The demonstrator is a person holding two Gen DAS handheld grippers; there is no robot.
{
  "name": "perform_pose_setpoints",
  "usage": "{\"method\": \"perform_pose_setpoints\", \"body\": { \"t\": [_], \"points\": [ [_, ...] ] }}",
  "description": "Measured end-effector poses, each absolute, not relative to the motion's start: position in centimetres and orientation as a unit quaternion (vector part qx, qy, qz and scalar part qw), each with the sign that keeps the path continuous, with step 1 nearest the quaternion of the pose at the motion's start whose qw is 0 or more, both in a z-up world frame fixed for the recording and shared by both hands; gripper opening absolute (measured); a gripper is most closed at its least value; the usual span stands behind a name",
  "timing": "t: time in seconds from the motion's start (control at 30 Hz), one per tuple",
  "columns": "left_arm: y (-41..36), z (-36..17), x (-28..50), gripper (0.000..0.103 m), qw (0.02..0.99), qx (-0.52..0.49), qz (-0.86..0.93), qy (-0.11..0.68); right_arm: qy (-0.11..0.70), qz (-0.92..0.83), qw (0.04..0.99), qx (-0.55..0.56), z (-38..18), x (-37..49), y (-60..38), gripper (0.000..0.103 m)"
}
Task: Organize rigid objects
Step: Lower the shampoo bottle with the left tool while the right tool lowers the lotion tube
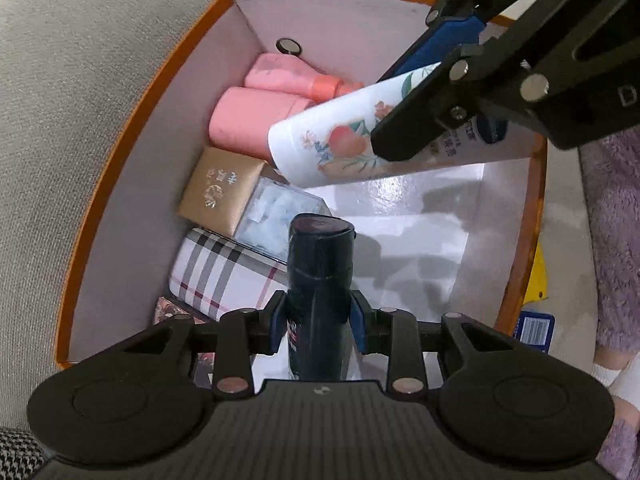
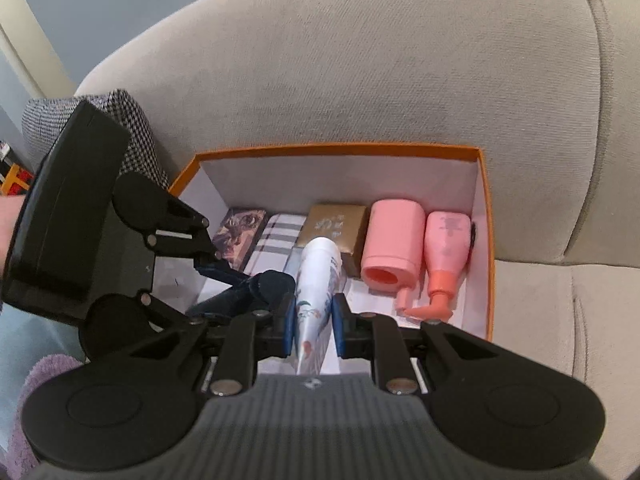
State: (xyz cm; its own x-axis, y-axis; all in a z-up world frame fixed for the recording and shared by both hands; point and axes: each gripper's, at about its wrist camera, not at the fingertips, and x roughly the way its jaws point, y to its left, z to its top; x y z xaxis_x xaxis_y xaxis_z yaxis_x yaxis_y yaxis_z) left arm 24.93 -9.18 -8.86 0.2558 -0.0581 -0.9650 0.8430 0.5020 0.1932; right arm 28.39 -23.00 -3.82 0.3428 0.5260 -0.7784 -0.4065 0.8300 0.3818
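Note:
An orange-rimmed box (image 1: 120,168) with a white inside sits on a grey sofa; it also shows in the right wrist view (image 2: 486,216). My left gripper (image 1: 319,320) is shut on a dark navy bottle (image 1: 320,280) and holds it over the box. My right gripper (image 2: 314,320) is shut on a white floral tube (image 2: 318,284) above the box; the tube also shows in the left wrist view (image 1: 336,144). Along one wall lie two pink bottles (image 1: 248,116), a gold box (image 1: 220,192), a plaid case (image 1: 224,272) and a dark patterned box (image 2: 240,236).
A clear plastic box (image 1: 276,216) lies beside the gold box. The box's white floor (image 1: 420,232) is bare on the right. Grey sofa cushions (image 2: 360,60) surround the box. A houndstooth cushion (image 2: 120,132) and a purple fuzzy fabric (image 1: 616,216) lie nearby.

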Motion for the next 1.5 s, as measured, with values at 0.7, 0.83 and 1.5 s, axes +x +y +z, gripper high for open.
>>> {"method": "perform_pose_setpoints", "body": {
  "t": [0.7,0.83,1.5],
  "points": [
    [-5.0,-9.9,26.2,0.037,0.677,0.343,-0.288,0.584,0.543,0.329,0.772,0.034,-3.2,30.9,-21.6,0.020],
    [-3.8,-9.7,26.2,0.036,0.676,0.352,-0.275,0.586,0.555,0.370,0.745,0.024,-3.0,31.2,-20.0,0.020],
    [0.0,-5.7,24.5,0.045,0.748,0.259,-0.282,0.542,0.650,0.391,0.645,0.088,-8.6,32.6,-13.0,0.020]
  ]
}}
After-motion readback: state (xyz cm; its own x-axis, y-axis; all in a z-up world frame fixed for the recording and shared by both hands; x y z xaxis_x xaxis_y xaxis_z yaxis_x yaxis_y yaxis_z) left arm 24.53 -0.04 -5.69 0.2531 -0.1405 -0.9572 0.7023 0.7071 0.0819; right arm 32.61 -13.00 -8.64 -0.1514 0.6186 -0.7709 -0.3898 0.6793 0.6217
